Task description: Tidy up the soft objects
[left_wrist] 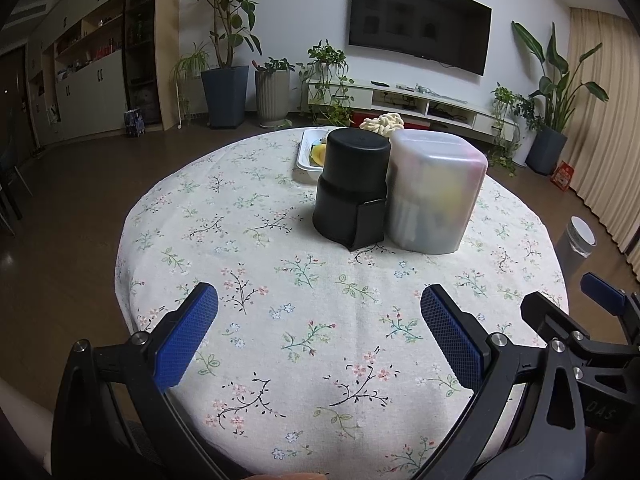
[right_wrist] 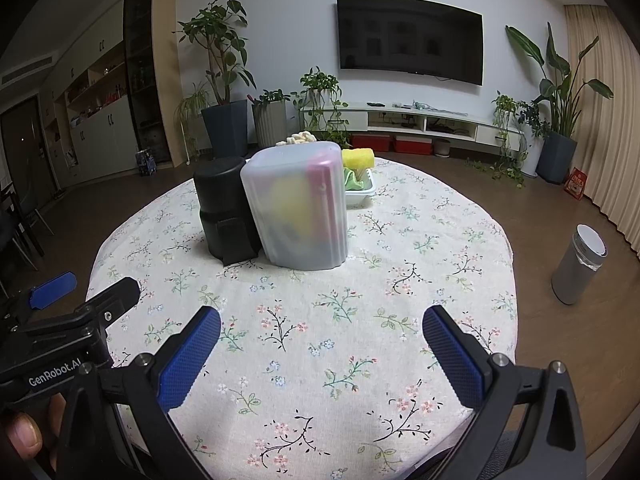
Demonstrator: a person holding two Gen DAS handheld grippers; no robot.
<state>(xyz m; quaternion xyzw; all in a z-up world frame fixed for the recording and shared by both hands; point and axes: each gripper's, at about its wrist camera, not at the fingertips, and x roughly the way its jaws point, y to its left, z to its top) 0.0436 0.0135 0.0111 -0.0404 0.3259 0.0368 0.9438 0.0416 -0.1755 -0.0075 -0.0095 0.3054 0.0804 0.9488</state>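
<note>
Jaws on both grippers spread wide, gripping nothing: left gripper [left_wrist: 319, 328], right gripper [right_wrist: 321, 350], side by side low over the near desk [right_wrist: 360, 360] edge. Dead ahead, black container [left_wrist: 352, 188] touching frosted bin [left_wrist: 434, 196]. Soft things sit behind them in the white tray [right_wrist: 362, 194]: yellow sponge [right_wrist: 358, 159], green cloth [right_wrist: 352, 179]. Tray pokes out right of the bin, so right gripper looks nearer.
</note>
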